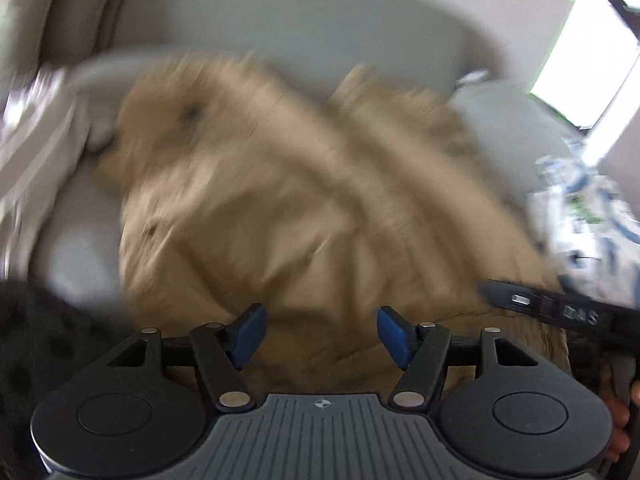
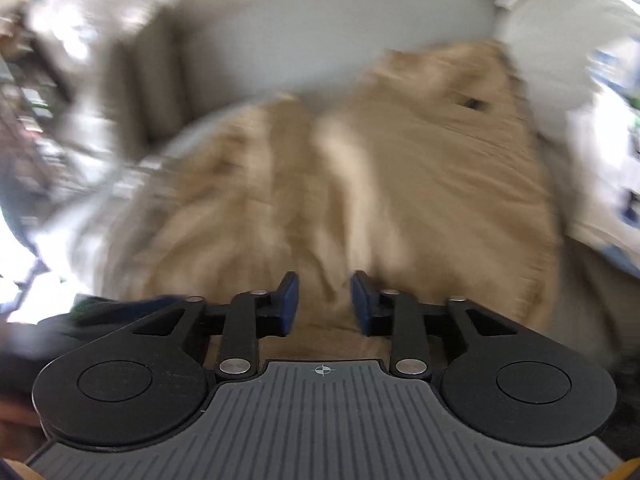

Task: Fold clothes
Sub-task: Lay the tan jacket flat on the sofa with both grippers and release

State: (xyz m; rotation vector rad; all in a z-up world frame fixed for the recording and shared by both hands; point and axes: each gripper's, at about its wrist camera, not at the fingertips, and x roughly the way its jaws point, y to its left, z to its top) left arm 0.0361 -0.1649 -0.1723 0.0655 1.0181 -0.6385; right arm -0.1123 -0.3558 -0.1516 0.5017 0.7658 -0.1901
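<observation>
A tan garment [image 1: 280,208] lies crumpled on a pale grey sofa seat [image 1: 80,248]; both views are motion-blurred. My left gripper [image 1: 320,332] is open and empty, just above the garment's near edge. The other gripper's black body [image 1: 560,312] shows at the right of the left wrist view. In the right wrist view the same tan garment [image 2: 400,168] fills the middle, with a dark buttonhole or tag [image 2: 474,103] near its far end. My right gripper [image 2: 325,304] is open and empty over the garment's near folds.
The grey sofa back [image 1: 300,28] runs behind the garment. A white cloth with blue and green print [image 1: 588,216] lies to the right, also in the right wrist view [image 2: 612,184]. A pale cushion [image 2: 560,40] sits at the far right. A dark fuzzy fabric [image 1: 36,344] is at the lower left.
</observation>
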